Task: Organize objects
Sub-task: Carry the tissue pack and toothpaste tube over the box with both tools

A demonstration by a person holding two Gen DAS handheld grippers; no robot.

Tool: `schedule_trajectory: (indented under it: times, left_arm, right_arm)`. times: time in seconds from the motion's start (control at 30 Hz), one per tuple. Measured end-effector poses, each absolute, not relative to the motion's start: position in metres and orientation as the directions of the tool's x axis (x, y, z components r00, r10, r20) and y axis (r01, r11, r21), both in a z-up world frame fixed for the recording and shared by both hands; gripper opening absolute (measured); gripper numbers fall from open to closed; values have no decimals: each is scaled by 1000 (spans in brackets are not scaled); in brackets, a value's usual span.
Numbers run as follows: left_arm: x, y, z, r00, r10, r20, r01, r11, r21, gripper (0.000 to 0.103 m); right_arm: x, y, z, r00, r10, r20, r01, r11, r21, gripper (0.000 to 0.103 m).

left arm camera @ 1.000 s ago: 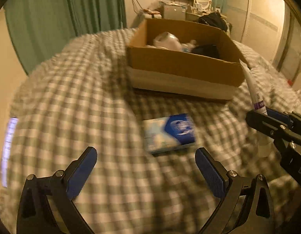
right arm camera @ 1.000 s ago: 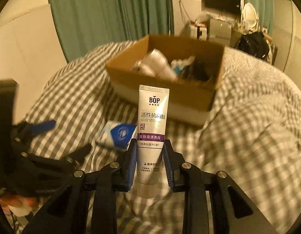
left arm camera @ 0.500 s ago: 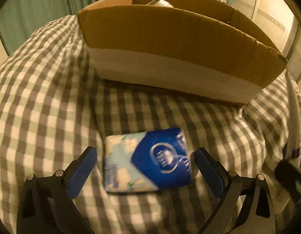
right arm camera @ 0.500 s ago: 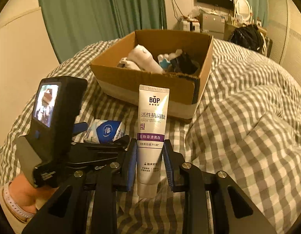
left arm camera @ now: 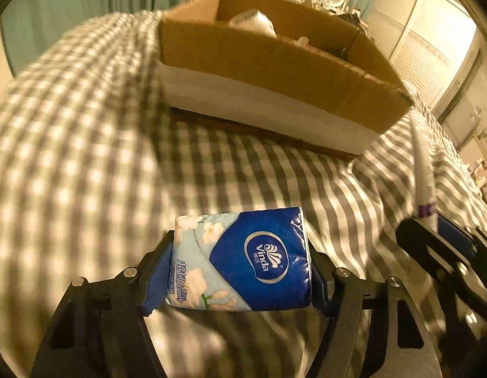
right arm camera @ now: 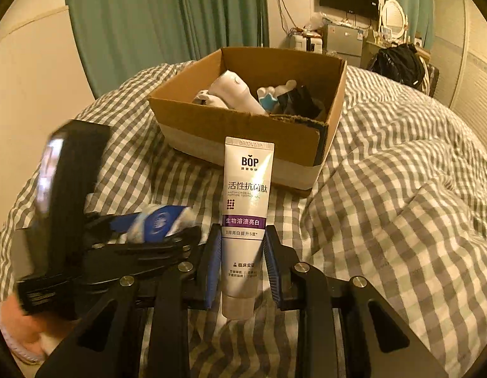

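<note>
The bed (right arm camera: 401, 189), covered in a grey-checked quilt, carries an open box (right arm camera: 243, 126) set toward its far side, with curtains (right arm camera: 167, 15) behind. The box already holds several items, among them a white bottle (right arm camera: 234, 89) and something dark at its right corner; the rest cannot be made out. The left gripper (left arm camera: 241, 271) is closed on a tissue pack (left arm camera: 243, 261), its pads pressing the pack's two short ends, the pack lying level with its blue logo face up; whether it is clear of the quilt cannot be told. The right gripper (right arm camera: 241, 252) grips a toothpaste tube (right arm camera: 246, 208) low on its body, the tube standing upright with its crimped end up and cap end down, in the air short of the box's near wall. Judgement: both pickups look complete, and the step in hand is carriage of both items to the box. The next move calls for lifting each item above the near wall, bringing it over the open interior, and parting the jaws there. The grippers sit close together, so entry one after the other would lessen the risk of collision.
</note>
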State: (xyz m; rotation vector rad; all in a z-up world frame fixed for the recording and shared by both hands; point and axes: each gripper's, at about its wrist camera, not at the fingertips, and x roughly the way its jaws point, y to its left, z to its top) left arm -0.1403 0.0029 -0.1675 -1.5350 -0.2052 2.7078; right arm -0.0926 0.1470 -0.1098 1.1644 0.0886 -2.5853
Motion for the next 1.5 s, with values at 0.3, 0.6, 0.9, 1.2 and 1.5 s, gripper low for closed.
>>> schedule_trajectory:
  times: [0.3, 0.6, 0.9, 1.2, 1.5]
  left_arm:
    - [-77, -8, -112, -610, 46, -791, 15, -997, -70, 73]
    - [-36, -2, -46, -712, 68, -699, -21, -997, -75, 73]
    - [-35, -6, 6, -764, 68, -641, -36, -997, -63, 73]
    - [-84, -7, 33, -807, 47, -588, -44, -999, -19, 73]
    - [-168, -13, 54, -835, 37, -550, -23, -999, -32, 73]
  right_arm:
    - [-50, 150, -77, -656, -251, -711, 279, -957, 80, 26]
    - [-11, 146, -29, -704, -266, -658, 305, -951, 58, 26]
    - [1, 139, 19, -763, -258, -593, 335, -942, -22, 26]
    - [-33, 131, 50, -780, -291, -554, 382, -923, -53, 26]
    - [-116, 129, 74, -774, -340, -534, 407, -914, -8, 26]
